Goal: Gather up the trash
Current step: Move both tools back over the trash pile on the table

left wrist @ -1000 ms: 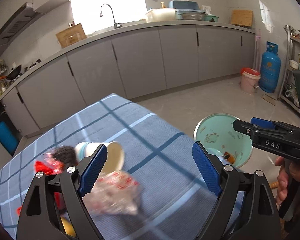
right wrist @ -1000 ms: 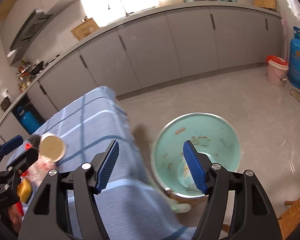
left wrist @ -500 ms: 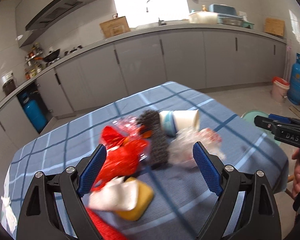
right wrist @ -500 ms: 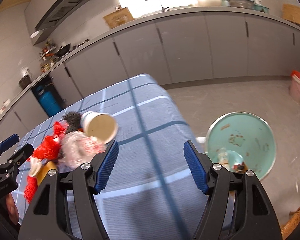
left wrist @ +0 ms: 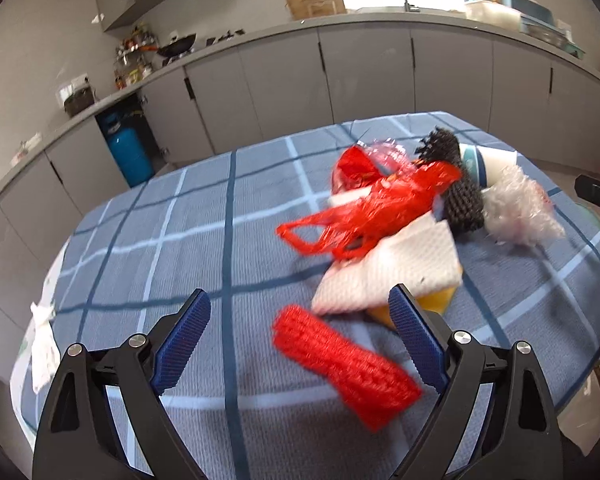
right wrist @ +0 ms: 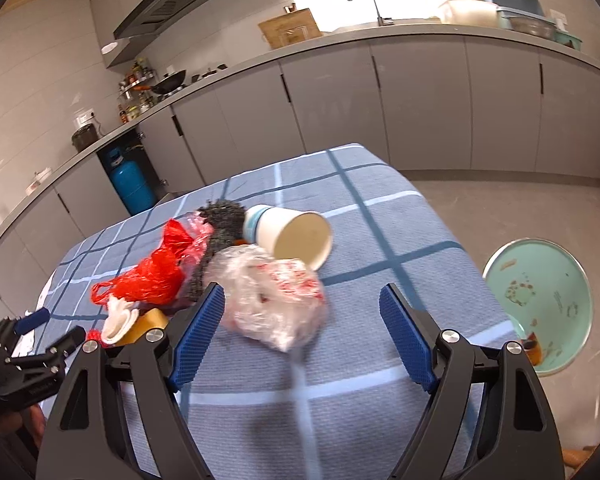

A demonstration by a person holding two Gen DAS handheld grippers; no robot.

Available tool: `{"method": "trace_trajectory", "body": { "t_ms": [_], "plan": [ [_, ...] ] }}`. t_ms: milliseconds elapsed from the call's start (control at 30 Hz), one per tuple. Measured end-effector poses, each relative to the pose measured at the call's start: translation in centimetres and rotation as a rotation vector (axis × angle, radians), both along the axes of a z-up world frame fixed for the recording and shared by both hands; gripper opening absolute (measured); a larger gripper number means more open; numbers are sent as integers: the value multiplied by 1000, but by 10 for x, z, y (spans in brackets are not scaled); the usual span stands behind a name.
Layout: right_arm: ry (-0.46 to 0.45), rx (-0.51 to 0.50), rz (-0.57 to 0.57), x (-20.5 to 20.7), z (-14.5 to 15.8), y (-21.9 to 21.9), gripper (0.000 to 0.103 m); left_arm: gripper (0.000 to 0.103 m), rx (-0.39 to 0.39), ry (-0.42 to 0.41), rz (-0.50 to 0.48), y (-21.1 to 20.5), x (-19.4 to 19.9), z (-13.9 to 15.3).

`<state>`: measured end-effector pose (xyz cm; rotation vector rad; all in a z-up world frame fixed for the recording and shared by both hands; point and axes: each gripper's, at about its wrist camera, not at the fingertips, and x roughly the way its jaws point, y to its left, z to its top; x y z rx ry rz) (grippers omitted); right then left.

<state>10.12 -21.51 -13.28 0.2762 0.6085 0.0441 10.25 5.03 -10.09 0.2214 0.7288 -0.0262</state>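
A pile of trash lies on the blue checked tablecloth (left wrist: pixel 180 220). It holds a red plastic bag (left wrist: pixel 380 204), a white napkin (left wrist: pixel 396 268) over a yellow sponge (left wrist: pixel 436 304), a black mesh scrubber (left wrist: pixel 456 184), a tipped paper cup (right wrist: pixel 296 236) and a crumpled clear bag (right wrist: pixel 276 296). My left gripper (left wrist: pixel 300 320) is open just above a red foam net (left wrist: pixel 340 360), which lies between its fingers. The jaws of my right gripper (right wrist: pixel 302 308) are opening. The clear bag sits just ahead of its left finger, untouched.
A pale green bin (right wrist: pixel 540 300) with scraps inside stands on the floor right of the table. Grey kitchen cabinets (right wrist: pixel 420 100) line the back wall, and a blue gas bottle (right wrist: pixel 130 180) stands by them. A white scrap (left wrist: pixel 44 336) hangs at the table's left edge.
Both views have swung left, away from the green bin and onto the trash pile. The left gripper now hovers over the red foam net. The right jaws stand slightly wider.
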Motion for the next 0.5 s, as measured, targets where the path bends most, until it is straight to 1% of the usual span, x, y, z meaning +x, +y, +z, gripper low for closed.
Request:
{"method": "trace_trajectory", "body": {
  "t_ms": [100, 167, 367, 467, 500],
  "plan": [
    [-5, -8, 12, 0, 1, 7, 80, 89, -28, 36, 11, 3, -2, -6],
    [-6, -9, 17, -1, 1, 10, 80, 89, -32, 53, 10, 0, -1, -12],
    [2, -7, 13, -2, -2, 10, 82, 89, -10, 102, 5, -4, 1, -34],
    [10, -8, 13, 0, -5, 10, 86, 87, -37, 112, 13, 0, 1, -35],
    [13, -9, 16, 1, -6, 11, 86, 83, -49, 113, 15, 1, 1, -34]
  ]
}}
